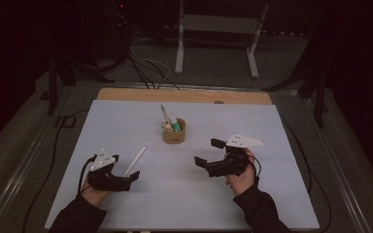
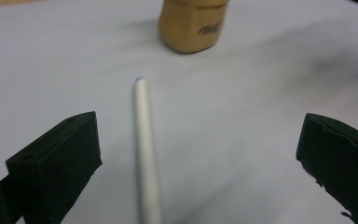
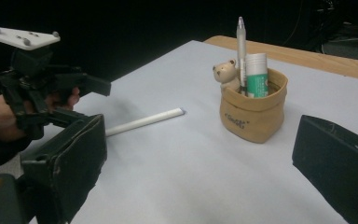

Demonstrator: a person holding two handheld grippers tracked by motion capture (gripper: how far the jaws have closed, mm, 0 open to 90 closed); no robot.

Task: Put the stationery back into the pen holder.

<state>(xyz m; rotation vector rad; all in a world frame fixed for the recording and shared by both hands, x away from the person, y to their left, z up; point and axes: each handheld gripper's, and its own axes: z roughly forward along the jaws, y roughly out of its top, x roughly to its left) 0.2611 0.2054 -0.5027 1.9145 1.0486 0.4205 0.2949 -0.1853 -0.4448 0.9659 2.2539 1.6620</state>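
A white pen (image 1: 134, 161) lies flat on the pale sheet (image 1: 184, 194), pointing toward a tan pouch (image 1: 174, 133). The pouch holds a pen, a green-and-white tube and a small bear figure. My left gripper (image 1: 125, 167) is open at the pen's near end. In the left gripper view the white pen (image 2: 144, 149) lies between the spread jaws, nearer the left one and touching neither, with the pouch (image 2: 191, 25) beyond. My right gripper (image 1: 209, 152) is open, right of the pouch and empty. Its own view shows the pouch (image 3: 254, 109), the white pen (image 3: 144, 121) and the left gripper (image 3: 93, 98).
The sheet covers a wooden table (image 1: 184, 95) whose far edge shows bare. Cables trail from both grippers off the sheet. A white metal stand (image 1: 179, 43) and floor cables lie beyond the table.
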